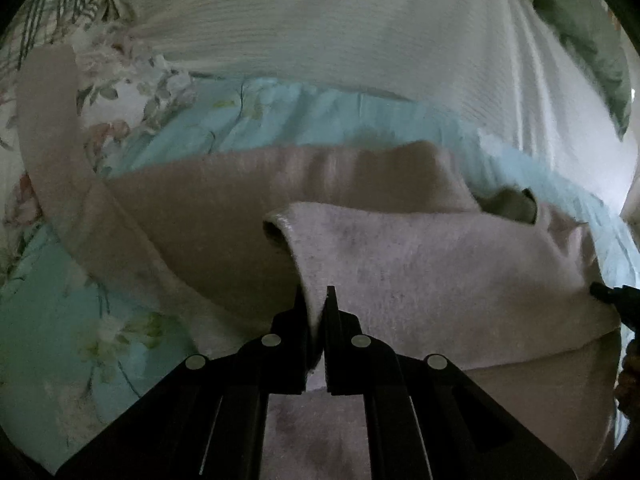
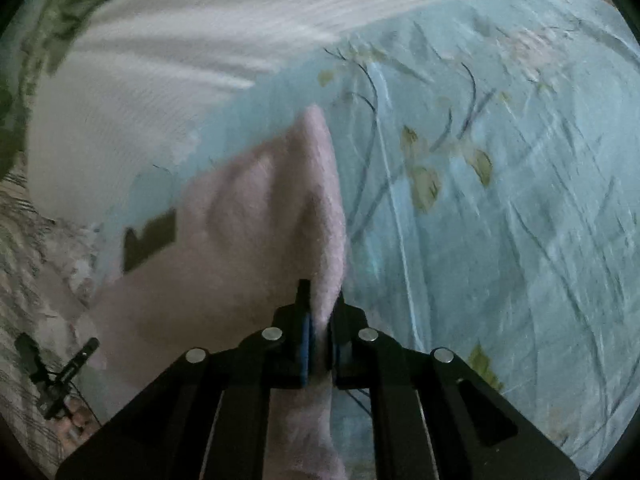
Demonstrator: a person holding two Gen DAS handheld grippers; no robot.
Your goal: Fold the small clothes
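A pale blue floral bedsheet (image 2: 500, 200) underlies everything; beyond the garment lies a white ribbed blanket (image 1: 360, 32); the soft pink fleece garment (image 1: 440, 264) sprawls on the sheet, partly folded, with what seems a dark label (image 2: 150, 240); the left gripper (image 1: 318, 300) clamps its folded edge; the right gripper (image 2: 320, 300) pinches another edge.

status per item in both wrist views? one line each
left gripper: shut on a fold of the pink garment.
right gripper: shut on the garment's edge.
pink garment: partly folded, one layer lapped over another, sleeve trailing left, lying on the bedsheet.
floral bedsheet: spread out, creased.
white ribbed fabric: lying flat behind the garment, untouched.
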